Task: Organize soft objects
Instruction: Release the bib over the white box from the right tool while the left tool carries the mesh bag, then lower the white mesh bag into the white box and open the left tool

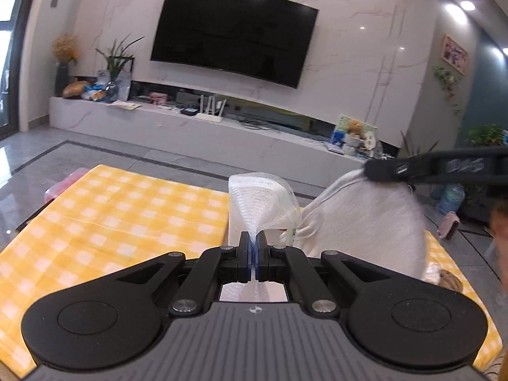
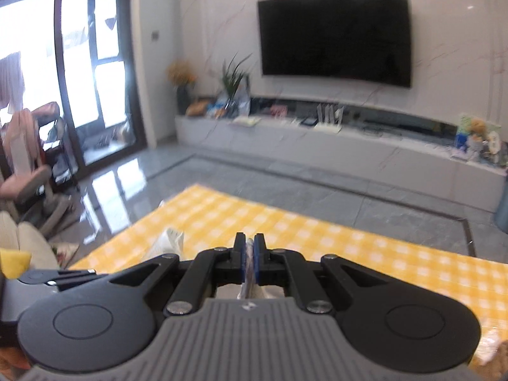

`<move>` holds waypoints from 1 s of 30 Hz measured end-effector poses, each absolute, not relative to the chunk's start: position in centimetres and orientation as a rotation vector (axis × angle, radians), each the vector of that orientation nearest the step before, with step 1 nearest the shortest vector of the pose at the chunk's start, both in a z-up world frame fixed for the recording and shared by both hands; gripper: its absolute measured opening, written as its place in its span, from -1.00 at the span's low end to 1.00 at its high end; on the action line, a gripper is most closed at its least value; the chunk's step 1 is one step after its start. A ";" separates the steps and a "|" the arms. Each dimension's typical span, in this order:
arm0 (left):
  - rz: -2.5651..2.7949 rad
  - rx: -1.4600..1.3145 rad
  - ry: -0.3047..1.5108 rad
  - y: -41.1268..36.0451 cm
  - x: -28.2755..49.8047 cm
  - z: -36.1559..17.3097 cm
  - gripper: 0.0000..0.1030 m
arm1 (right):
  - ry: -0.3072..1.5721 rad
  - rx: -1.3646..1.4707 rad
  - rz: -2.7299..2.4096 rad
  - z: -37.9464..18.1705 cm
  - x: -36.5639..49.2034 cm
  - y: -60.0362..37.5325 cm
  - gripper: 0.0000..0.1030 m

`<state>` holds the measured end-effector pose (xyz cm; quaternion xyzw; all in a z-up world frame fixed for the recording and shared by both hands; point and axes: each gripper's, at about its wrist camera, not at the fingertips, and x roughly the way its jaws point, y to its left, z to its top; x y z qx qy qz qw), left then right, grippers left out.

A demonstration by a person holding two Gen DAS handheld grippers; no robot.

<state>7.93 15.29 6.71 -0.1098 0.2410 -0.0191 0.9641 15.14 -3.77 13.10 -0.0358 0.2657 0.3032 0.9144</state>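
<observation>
The mesh bag is a white, translucent net, held above the tabletop with its gathered edge pinched between the pads of the left gripper; the jaws are closed down to the thickness of the mesh. Just to the right of the bag, and touching it, hangs a white cloth, lifted clear of the tabletop by its upper corner. That corner is clamped in the right gripper, which enters from the right edge of the left wrist view. In the right wrist view the right gripper shows its jaws nearly together, with a thin strip of pale material between the blue pads; the view is blurred, and the material cannot be identified there. The tabletop carries a yellow-and-white checked cover. A brown object lies at its right edge, partly hidden under the cloth. Beyond the tabletop is grey tiled floor, then a low white cabinet against a marble wall with a television mounted above it.
</observation>
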 end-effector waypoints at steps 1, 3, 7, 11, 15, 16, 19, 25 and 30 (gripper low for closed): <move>-0.031 -0.224 0.494 15.5 8.1 6.6 -0.96 | 0.560 -0.080 0.629 12.4 15.7 -2.8 -0.96; -0.037 -0.242 0.507 16.1 8.3 6.2 -0.96 | 0.581 -0.085 0.642 11.2 16.7 -1.2 -0.96; -0.040 -0.253 0.516 16.6 8.2 5.8 -0.96 | 0.619 -0.086 0.683 8.9 19.2 1.6 -0.96; -0.047 -0.263 0.524 17.3 8.1 5.3 -0.96 | 0.823 -0.058 0.723 4.4 24.1 2.8 -0.96; -0.053 -0.258 0.533 17.1 8.2 5.0 -0.96 | 0.896 -0.261 0.560 0.1 27.3 3.2 -0.95; -0.054 -0.261 0.533 17.1 8.2 5.0 -0.96 | 0.904 -0.302 0.527 -0.6 27.7 2.9 -0.95; -0.060 -0.263 0.537 17.0 8.3 5.0 -0.96 | 0.921 -0.365 0.461 -1.9 28.3 1.8 -0.94; -0.068 -0.250 0.548 16.5 8.8 4.8 -0.96 | 0.864 -0.423 0.442 -1.8 27.3 0.8 0.01; -0.069 -0.224 0.556 15.7 9.3 4.6 -0.96 | 0.739 -0.461 0.503 1.4 23.9 -0.2 0.24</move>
